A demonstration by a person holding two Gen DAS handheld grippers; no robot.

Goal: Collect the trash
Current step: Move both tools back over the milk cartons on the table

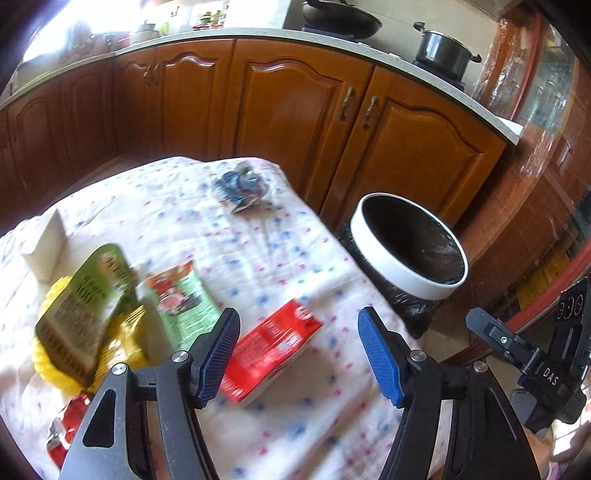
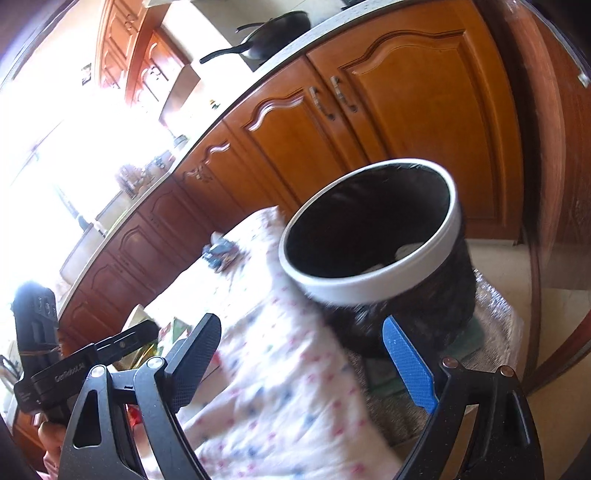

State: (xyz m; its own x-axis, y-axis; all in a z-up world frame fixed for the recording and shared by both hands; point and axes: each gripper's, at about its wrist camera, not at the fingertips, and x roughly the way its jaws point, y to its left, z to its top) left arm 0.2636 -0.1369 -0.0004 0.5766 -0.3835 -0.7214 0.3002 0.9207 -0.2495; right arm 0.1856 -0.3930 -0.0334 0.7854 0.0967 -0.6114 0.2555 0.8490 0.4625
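A red carton (image 1: 271, 349) lies on the flowered tablecloth (image 1: 221, 251), just ahead of my open, empty left gripper (image 1: 295, 354). Left of it lie a green-and-red wrapper (image 1: 181, 299), an olive-green pouch (image 1: 85, 314) on a yellow object (image 1: 59, 291), and a red wrapper (image 1: 66, 428) at the near left edge. A blue crumpled wrapper (image 1: 242, 184) lies far back; it also shows in the right wrist view (image 2: 219, 253). A white-rimmed bin with a black liner (image 1: 410, 243) stands right of the table. My open, empty right gripper (image 2: 301, 363) hovers near the bin (image 2: 369, 229), which holds some white scraps.
A white box (image 1: 46, 247) stands at the table's left. Wooden cabinets (image 1: 295, 114) run behind the table and bin, with a pot (image 1: 443, 51) and wok (image 1: 340, 18) on the counter. The other gripper's body (image 1: 535, 365) is at my right.
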